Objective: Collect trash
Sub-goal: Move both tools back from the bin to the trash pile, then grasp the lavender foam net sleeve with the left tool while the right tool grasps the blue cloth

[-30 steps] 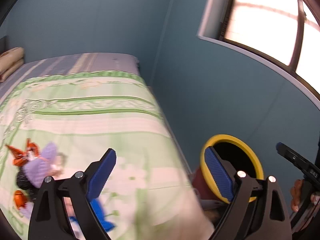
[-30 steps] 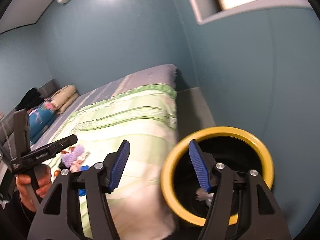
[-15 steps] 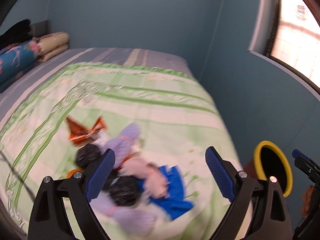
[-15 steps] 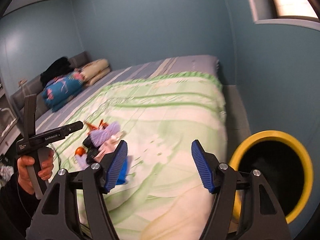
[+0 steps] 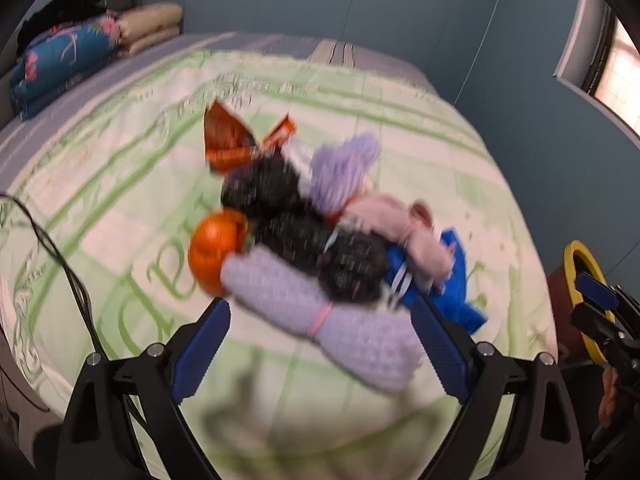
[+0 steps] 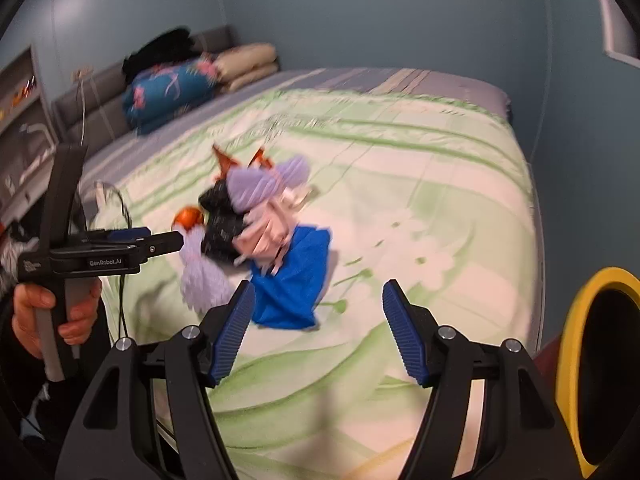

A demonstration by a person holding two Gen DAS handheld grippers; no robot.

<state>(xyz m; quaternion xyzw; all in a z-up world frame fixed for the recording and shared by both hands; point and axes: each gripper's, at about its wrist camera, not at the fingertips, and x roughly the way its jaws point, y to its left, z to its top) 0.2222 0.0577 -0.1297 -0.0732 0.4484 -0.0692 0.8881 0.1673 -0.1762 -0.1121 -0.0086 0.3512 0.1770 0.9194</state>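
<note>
- Trash pile point(image 5: 316, 236) sits mid-bed on the green quilt point(image 5: 120, 184): orange wrapper point(image 5: 232, 140), orange round piece point(image 5: 216, 244), black wads, lilac knit roll point(image 5: 320, 312), pink bundle, blue cloth point(image 6: 292, 280).
- Left gripper point(image 5: 320, 348): jaws spread wide, nothing held. Lilac roll lies dead ahead, just beyond the tips, long axis slanting from near-left to right across the gap.
- Right gripper point(image 6: 316, 328): also spread, empty. Pile is ahead and to its left; blue cloth nearest.
- Left is the nearer one, my call.
- Yellow-rimmed bin point(image 6: 592, 376) stands off the bed's right edge, beside the right gripper; inside is dark, contents can't be made out.
</note>
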